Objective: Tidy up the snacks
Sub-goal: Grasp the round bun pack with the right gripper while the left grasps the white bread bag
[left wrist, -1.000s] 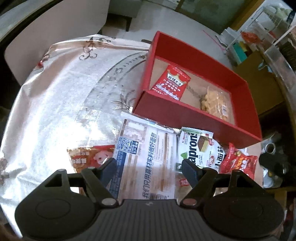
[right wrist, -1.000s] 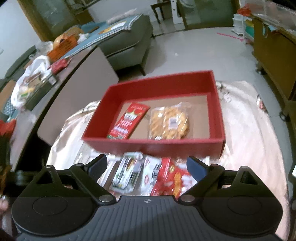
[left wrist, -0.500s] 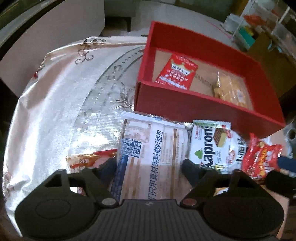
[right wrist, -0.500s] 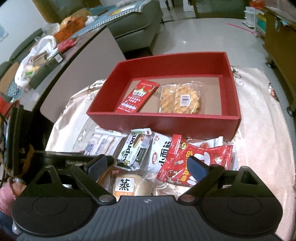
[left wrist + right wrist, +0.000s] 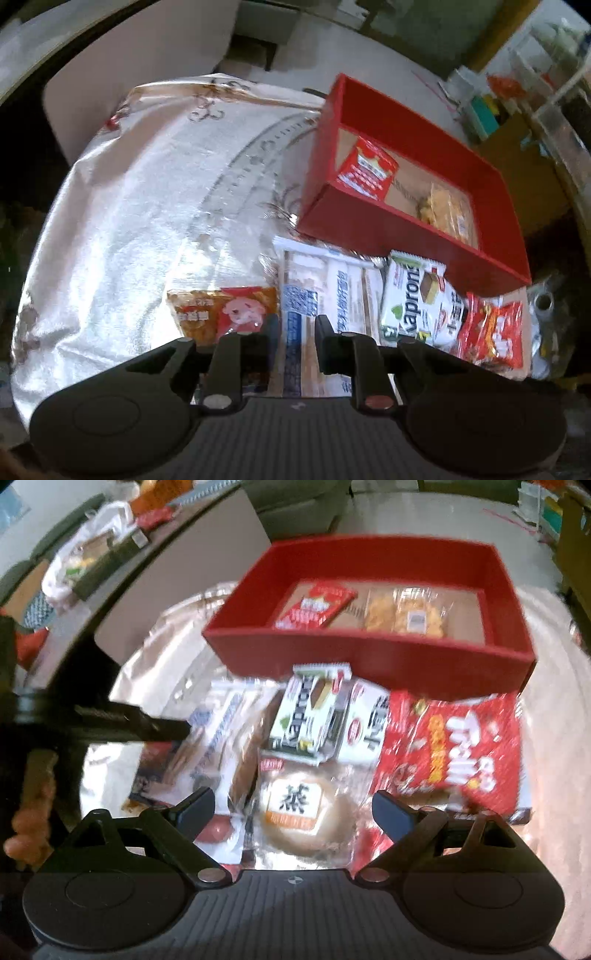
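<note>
Our left gripper has just been closing and now pinches the near edge of the long white packet. Our right gripper hangs wide open, holding nothing, above the round bun packet. The other snacks crowd the red box's near wall; inside it lie a red packet and a yellow one. Left of the pile, the tablecloth lies bare.

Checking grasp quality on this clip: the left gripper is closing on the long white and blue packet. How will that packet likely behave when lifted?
The white and blue packet is a long, flat film wrapper, so it will probably sag beyond the left gripper, whose jaws have just been closing on its near end. It looks light. Glossy film may slip.
</note>
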The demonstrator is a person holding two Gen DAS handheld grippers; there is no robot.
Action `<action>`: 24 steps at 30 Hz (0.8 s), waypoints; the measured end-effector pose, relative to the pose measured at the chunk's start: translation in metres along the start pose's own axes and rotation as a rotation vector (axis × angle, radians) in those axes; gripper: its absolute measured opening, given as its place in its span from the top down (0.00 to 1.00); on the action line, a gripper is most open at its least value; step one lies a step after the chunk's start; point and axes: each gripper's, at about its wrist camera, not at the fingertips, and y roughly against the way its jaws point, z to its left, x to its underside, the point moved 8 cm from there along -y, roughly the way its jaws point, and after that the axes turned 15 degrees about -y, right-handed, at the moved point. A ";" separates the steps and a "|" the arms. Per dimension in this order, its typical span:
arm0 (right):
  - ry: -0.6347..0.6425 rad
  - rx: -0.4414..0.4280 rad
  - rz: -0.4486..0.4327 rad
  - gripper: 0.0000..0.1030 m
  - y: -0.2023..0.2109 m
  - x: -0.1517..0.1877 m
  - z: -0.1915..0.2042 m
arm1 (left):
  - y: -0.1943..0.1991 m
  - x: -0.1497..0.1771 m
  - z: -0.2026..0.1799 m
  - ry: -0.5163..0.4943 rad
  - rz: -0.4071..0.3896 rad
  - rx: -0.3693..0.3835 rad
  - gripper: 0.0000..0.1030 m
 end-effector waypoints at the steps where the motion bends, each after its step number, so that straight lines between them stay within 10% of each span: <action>1: 0.006 0.009 0.015 0.08 -0.006 0.003 0.002 | -0.001 0.000 0.001 0.027 0.010 0.030 0.72; 10: 0.048 0.095 0.047 0.03 -0.045 0.019 0.004 | -0.006 -0.001 -0.010 0.006 0.044 0.060 0.54; 19: -0.056 -0.070 0.003 0.00 -0.035 0.018 -0.012 | -0.003 -0.002 -0.009 0.012 0.035 0.057 0.52; 24: -0.013 0.009 0.019 0.25 -0.029 0.013 -0.015 | -0.005 -0.003 -0.017 -0.006 0.030 0.059 0.44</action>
